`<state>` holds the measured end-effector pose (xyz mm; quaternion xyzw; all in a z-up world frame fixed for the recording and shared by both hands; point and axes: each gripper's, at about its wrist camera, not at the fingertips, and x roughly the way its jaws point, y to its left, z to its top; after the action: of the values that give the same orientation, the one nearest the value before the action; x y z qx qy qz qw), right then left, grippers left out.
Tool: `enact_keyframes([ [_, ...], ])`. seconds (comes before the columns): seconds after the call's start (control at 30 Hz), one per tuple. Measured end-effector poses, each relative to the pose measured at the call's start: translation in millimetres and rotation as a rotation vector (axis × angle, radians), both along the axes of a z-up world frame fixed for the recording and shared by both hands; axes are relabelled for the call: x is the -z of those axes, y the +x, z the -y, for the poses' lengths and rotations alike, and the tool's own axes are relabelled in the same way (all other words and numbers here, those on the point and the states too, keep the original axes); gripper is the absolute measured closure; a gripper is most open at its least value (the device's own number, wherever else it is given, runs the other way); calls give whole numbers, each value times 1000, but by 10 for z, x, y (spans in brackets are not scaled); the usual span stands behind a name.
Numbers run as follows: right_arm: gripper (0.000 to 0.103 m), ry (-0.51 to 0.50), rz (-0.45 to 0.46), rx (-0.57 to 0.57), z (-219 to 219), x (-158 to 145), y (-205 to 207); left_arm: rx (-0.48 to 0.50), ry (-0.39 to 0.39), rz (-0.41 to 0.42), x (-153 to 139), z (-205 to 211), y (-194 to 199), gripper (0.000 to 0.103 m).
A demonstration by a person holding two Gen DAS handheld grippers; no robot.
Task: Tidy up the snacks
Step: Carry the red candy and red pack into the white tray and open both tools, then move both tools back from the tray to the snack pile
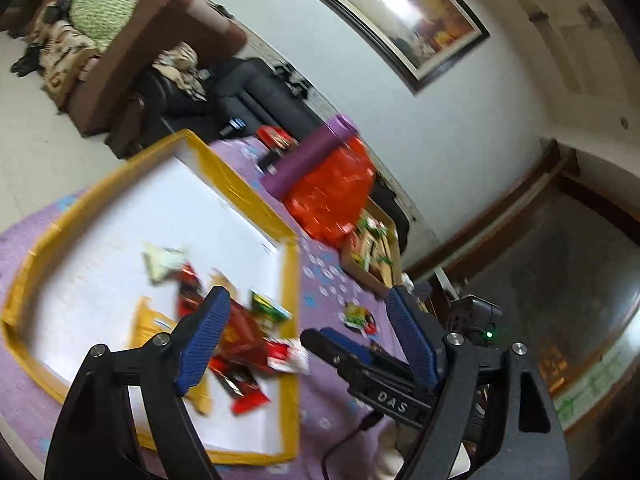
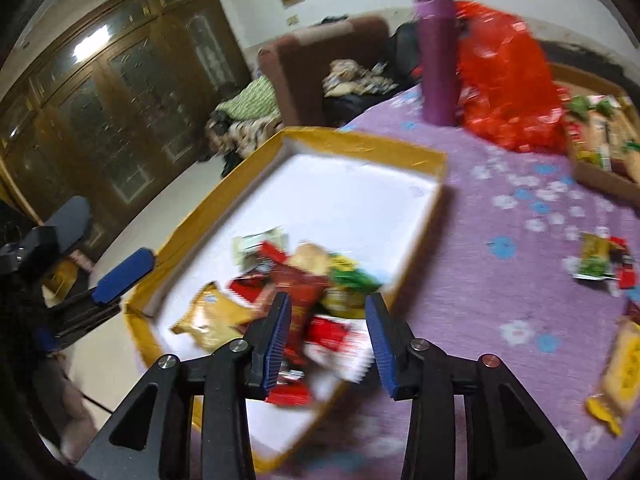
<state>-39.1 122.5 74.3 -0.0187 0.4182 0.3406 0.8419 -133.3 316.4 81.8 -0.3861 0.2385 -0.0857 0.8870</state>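
A shallow white tray with a yellow rim [image 1: 240, 184] [image 2: 360, 142] lies on a purple flowered cloth. A pile of snack packs [image 1: 240, 336] [image 2: 304, 280], red, yellow and green, sits at its near end. My left gripper [image 1: 308, 320] hovers open over the tray's near corner with nothing between its pads. A finger [image 1: 340, 346] of my right gripper reaches in from the right. In the right wrist view, my right gripper [image 2: 328, 336] stands open just above the pile; the blurred packs lie below it. Loose packs [image 1: 358, 316] [image 2: 596, 260] lie on the cloth.
A purple cylinder [image 1: 312, 152] [image 2: 436, 60] and a red bag [image 1: 336, 192] [image 2: 508, 80] stand behind the tray. A cardboard box of snacks [image 1: 368, 256] [image 2: 600, 148] sits at the far right. A yellow pack [image 2: 620, 376] lies near the table's edge. A sofa and cabinets are beyond.
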Motion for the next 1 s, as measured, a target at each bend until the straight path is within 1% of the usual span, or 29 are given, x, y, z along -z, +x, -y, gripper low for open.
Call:
enact_keyframes([
  [0.03,55,8,-1,29,144,16,30,25,12,-5,-23,79,28,23],
  [0.07,54,17,-16,59,293,44,73,48,27,-18,-47,175,54,23],
  [0.17,54,70,-103,130,798,140,245,106,47,-47,-79,403,111,23],
  [0.23,54,90,-132,192,1166,188,334,134,59,-62,-76,507,104,23],
  [0.43,52,123,-132,439,2374,228,538,212,106,-125,-4,902,197,23],
  [0.57,52,120,-129,545,2863,251,655,283,122,-175,93,1181,312,23],
  [0.67,52,109,-138,557,2958,296,755,320,143,-191,110,1344,350,23],
  [0.77,52,96,-181,532,2903,406,840,338,158,-201,111,1427,355,23],
  [0.9,52,86,-221,479,2628,536,830,334,165,-211,116,1444,371,23],
  [1.0,52,58,-208,409,2351,550,760,333,161,-218,139,1434,382,23],
])
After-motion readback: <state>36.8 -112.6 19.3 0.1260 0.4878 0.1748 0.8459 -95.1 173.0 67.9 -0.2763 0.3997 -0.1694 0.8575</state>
